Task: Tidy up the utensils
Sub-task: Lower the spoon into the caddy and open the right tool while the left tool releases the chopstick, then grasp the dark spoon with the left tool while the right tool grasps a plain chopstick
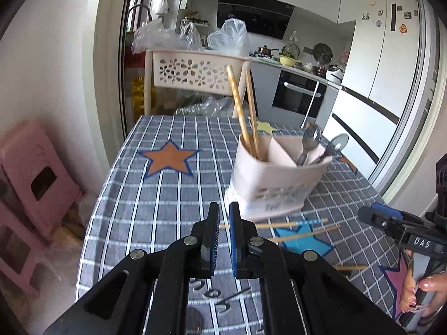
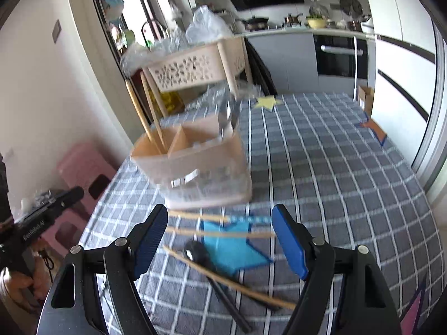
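left wrist: low, faces kitchen | right wrist: nearer, faces same | shared: utensil caddy (image 1: 276, 173) (image 2: 195, 164), checked tablecloth (image 1: 156, 195) (image 2: 335, 167)

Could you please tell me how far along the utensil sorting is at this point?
Partly done. Two chopsticks stand in one compartment of the pink holder, and two spoons in another. Nothing is in hand: the left gripper is nearly closed on nothing, and the right gripper, jaws wide, hovers over the leftovers. Still on the tablecloth: three loose chopsticks and a dark utensil.

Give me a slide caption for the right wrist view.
Open right claw above loose chopsticks before the utensil caddy.
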A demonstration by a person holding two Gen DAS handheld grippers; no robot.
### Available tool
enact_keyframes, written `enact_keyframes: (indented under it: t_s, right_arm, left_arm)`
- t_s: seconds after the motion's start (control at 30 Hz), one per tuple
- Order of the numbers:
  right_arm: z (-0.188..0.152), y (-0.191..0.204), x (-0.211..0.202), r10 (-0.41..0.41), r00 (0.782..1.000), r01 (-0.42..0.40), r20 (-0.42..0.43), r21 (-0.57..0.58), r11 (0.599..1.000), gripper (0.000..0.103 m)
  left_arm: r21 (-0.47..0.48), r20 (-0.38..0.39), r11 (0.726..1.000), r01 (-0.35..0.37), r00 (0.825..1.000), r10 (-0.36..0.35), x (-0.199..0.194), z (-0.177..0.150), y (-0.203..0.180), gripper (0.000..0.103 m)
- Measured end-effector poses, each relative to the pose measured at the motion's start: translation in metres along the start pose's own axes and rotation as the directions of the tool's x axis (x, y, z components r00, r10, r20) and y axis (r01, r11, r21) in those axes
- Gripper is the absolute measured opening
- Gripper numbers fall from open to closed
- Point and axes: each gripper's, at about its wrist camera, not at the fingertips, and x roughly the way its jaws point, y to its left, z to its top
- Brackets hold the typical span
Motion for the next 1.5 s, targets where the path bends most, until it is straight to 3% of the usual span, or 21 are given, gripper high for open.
enact_keyframes:
  t_s: [0.1, 0.13, 0.17, 0.23, 0.4, 0.63, 0.9, 1.17, 1.33, 1.5]
  right_arm:
    - [-0.013, 0.001, 0.007, 0.003, 0.999, -0.004, -0.053, -0.018, 1.000, 0.080]
    - [-0.017, 0.002, 0.011, 0.003, 0.997, -0.005, -0.074, -0.029, 1.000, 0.080]
    - [-0.021, 0.005, 0.012, 0.003, 0.996, -0.006, -0.086, -0.036, 0.999, 0.080]
    - [-0.028, 0.011, 0.017, 0.003, 0.994, -0.009, -0.112, -0.054, 0.999, 0.080]
    - [-0.044, 0.024, 0.028, -0.015, 0.985, -0.005, -0.173, -0.120, 0.993, 0.080]
    - [-0.057, 0.039, 0.045, -0.070, 0.968, 0.013, -0.242, -0.229, 0.973, 0.080]
    - [-0.062, 0.048, 0.060, -0.121, 0.950, 0.022, -0.289, -0.323, 0.946, 0.080]
    - [-0.063, 0.059, 0.075, -0.161, 0.939, 0.022, -0.305, -0.415, 0.910, 0.061]
    - [-0.063, 0.074, 0.085, -0.200, 0.932, 0.019, -0.303, -0.510, 0.860, 0.055]
    - [-0.063, 0.084, 0.100, -0.238, 0.917, 0.005, -0.321, -0.586, 0.810, 0.048]
  left_arm:
    - [0.000, -0.021, 1.000, -0.009, 1.000, 0.009, 0.001, -0.009, 0.001, 0.043]
    - [-0.002, -0.033, 1.000, -0.014, 0.999, 0.014, 0.001, -0.013, 0.002, 0.084]
    - [-0.008, -0.046, 1.000, -0.026, 0.999, 0.026, 0.001, -0.016, 0.003, 0.103]
    - [-0.019, -0.030, 0.997, -0.069, 0.997, 0.069, -0.001, -0.023, 0.005, 0.103]
    - [0.033, -0.072, 0.995, -0.095, 0.993, 0.098, 0.004, -0.043, 0.010, 0.103]
    - [0.075, -0.188, 0.990, -0.121, 0.973, 0.133, 0.013, -0.080, 0.027, 0.103]
    - [0.054, -0.311, 0.996, -0.077, 0.946, 0.090, 0.016, -0.113, 0.047, 0.103]
    - [0.095, -0.361, 0.994, -0.062, 0.928, 0.092, 0.019, -0.128, 0.042, 0.103]
    - [0.111, -0.380, 0.992, -0.064, 0.919, 0.102, 0.021, -0.129, 0.041, 0.103]
    - [0.135, -0.426, 0.988, -0.068, 0.897, 0.120, 0.027, -0.133, 0.042, 0.103]
